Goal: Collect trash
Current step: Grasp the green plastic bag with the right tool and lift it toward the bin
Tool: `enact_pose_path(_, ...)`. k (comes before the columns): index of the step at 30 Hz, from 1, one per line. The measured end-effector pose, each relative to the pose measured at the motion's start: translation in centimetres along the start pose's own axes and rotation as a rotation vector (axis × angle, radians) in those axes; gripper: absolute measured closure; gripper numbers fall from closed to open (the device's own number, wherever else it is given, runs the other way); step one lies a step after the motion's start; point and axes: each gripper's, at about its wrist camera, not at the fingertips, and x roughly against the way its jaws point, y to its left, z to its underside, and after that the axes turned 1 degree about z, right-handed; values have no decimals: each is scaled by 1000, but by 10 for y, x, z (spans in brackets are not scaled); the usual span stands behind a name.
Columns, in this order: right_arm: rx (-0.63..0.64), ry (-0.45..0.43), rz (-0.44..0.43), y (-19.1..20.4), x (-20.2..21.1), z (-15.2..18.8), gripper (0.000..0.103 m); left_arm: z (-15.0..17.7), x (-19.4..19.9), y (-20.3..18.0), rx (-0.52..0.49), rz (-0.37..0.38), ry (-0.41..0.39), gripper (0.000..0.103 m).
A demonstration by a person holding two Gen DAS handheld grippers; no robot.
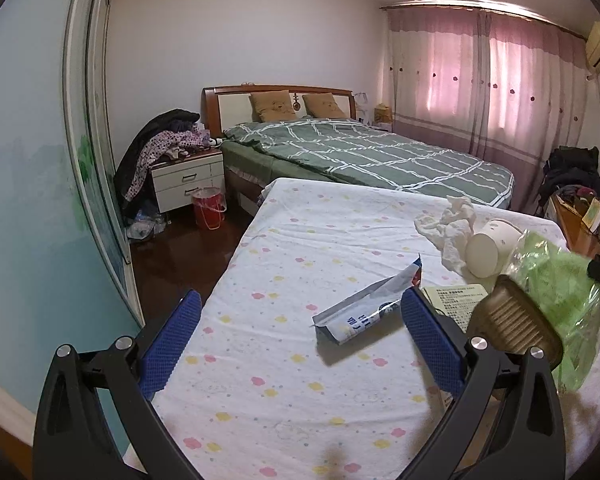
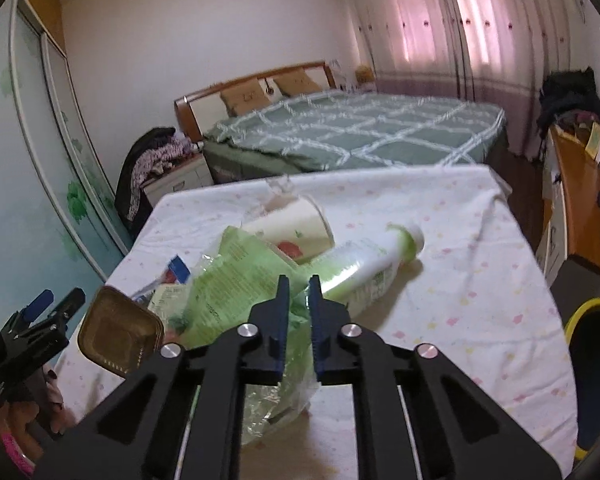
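Trash lies on a table under a white flowered cloth (image 1: 268, 392). My left gripper (image 1: 300, 296) is open just above the cloth, and a silver-blue wrapper (image 1: 364, 312) lies between its fingers, close to the right one. To the right are a printed leaflet (image 1: 456, 300), a brown foil tray (image 1: 512, 324), a crumpled tissue (image 1: 448, 224) and a tipped paper cup (image 1: 492, 248). My right gripper (image 2: 299, 280) is shut on a clear green plastic wrapper (image 2: 236, 276). Behind it lie a white bottle with a green cap (image 2: 364, 264) and the cup (image 2: 296, 224).
A dark bin with a yellow rim (image 2: 596, 376) stands to the right of the table. A green-quilted bed (image 1: 372, 156) lies beyond it, with a nightstand (image 1: 188, 180) and a red bucket (image 1: 208, 208) on the floor. A wooden desk (image 2: 580, 200) runs along the right.
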Motion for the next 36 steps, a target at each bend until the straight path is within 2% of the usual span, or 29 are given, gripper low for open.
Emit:
enact_pose_path(4, -20, -82, 46, -9, 17, -7, 94, 0, 0, -1, -1, 1, -2, 5)
enact_pose_path(10, -96, -160, 93, -35, 46, -14, 94, 1, 0, -4, 1, 3, 2, 5)
enact_pose_path(16, -159, -260, 337, -82, 78, -16, 94, 2, 0, -7, 1, 11, 5, 5)
enact_pose_path(19, -255, -261, 453, -124, 89, -12, 94, 2, 0, -8, 0, 16, 3, 5)
enact_pose_path(24, -395, -240, 706, -186, 101, 1, 94, 3, 0, -11, -4, 27, 6, 5)
enact_pose_path(27, -462, -202, 799, -217, 97, 14, 94, 4, 0, -13, -5, 30, 6, 5)
enact_pose_path(30, -509, -167, 855, -236, 96, 24, 94, 4, 0, -13, -1, 33, 9, 5)
enact_pose_path(36, -561, -171, 976, -259, 102, 34, 93, 4, -1, -14, -2, 46, 15, 5)
